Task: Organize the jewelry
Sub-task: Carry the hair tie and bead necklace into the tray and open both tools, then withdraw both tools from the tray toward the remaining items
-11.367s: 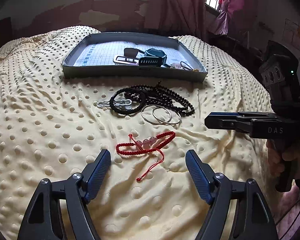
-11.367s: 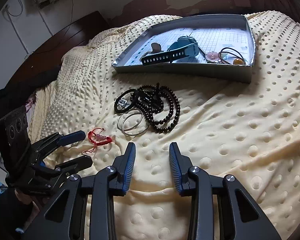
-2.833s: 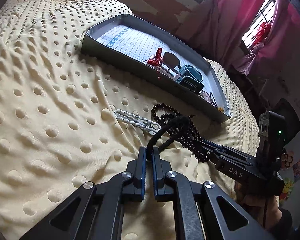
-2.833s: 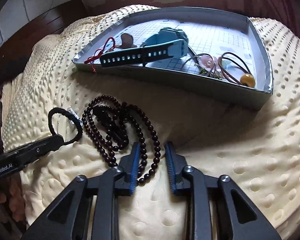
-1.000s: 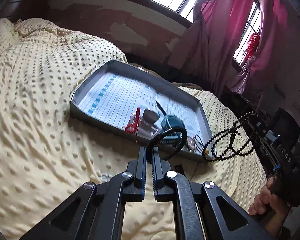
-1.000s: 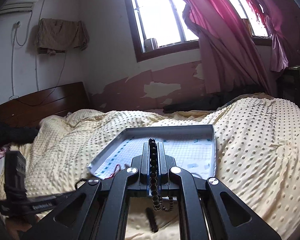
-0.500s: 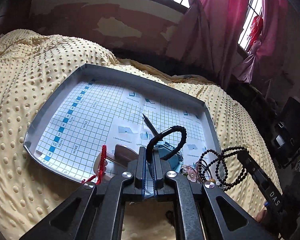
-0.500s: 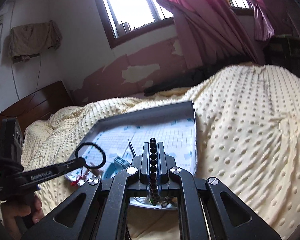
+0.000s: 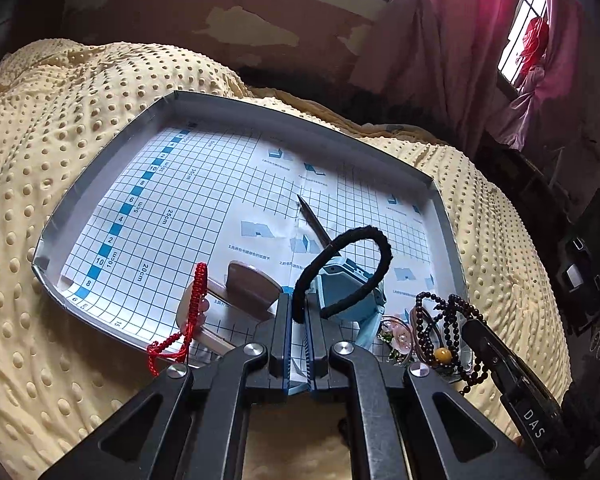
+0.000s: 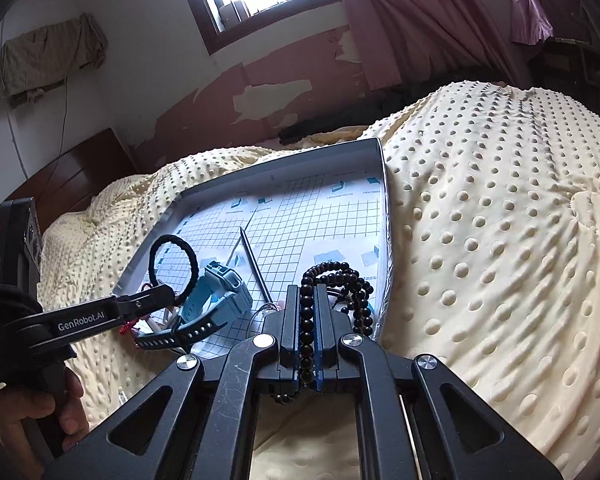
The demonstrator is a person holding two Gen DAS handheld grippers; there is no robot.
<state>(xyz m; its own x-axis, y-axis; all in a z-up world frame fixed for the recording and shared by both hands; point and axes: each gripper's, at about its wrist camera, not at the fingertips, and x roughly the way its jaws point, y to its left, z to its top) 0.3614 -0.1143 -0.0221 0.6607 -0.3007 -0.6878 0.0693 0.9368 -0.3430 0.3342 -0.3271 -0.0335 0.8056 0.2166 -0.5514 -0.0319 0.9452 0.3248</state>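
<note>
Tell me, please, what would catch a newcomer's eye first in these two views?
Probably the black braided loop standing up from the shut left gripper over the near end of the grid-lined tray. Next, the dark beads clamped in the right gripper over the tray's near right corner, with the blue watch lying between the two and a red cord bracelet draped over the near rim.

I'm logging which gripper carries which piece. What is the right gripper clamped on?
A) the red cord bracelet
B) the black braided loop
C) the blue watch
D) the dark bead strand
D: the right gripper is shut on the dark bead strand, while the left gripper pinches the black braided loop above the tray.
</note>
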